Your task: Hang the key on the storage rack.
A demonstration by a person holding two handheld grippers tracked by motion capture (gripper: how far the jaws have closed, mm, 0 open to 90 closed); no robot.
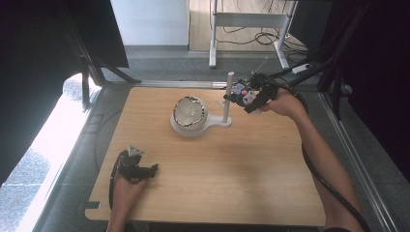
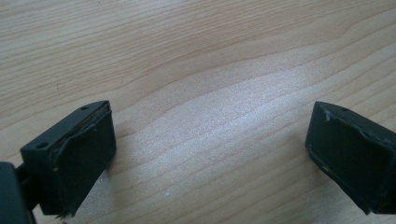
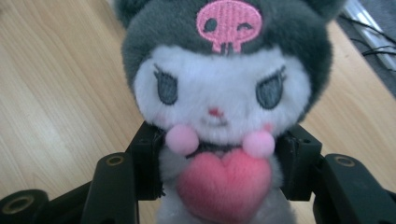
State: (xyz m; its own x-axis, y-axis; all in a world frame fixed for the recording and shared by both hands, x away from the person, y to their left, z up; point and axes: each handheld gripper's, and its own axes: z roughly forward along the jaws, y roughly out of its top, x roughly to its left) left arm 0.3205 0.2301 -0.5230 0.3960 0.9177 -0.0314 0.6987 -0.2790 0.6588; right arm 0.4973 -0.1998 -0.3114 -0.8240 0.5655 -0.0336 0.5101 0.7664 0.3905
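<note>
Right tool (image 3: pixel 219 186): its two black jaws are clamped on the body of a plush toy (image 3: pixel 219 93), one jaw pressed into each flank just below the head.
Plush toy: dark grey hood with a pink embroidered skull on the brow, white face, grey stitched eyes, two small pink pom-poms under the chin, and a pink heart against its chest between the jaws; its face looks back toward the tool's camera.
Right tool from the high view (image 1: pixel 240 93): held above the far right part of the desk (image 1: pixel 232 179), with the toy (image 1: pixel 241 90) at its tip, off the surface.
Beside the right tool: a slim white post (image 1: pixel 227 96) stands upright just next to the toy, rising from the narrow end of a flat white base (image 1: pixel 212 124).
Farther out from the right tool: a pale rounded bowl-like thing (image 1: pixel 189 113) sits on the wide end of that base, near the desk's middle.
Left tool (image 2: pixel 210 158): jaws spread wide apart, nothing between them, bare wood grain of the desk close beneath.
Left tool from the high view (image 1: pixel 153 169): low over the near left part of the desk, well apart from the base and the right tool.
Beyond the desk: grey floor, white metal frame legs (image 1: pixel 246 21) and loose cables (image 1: pixel 270 38).
</note>
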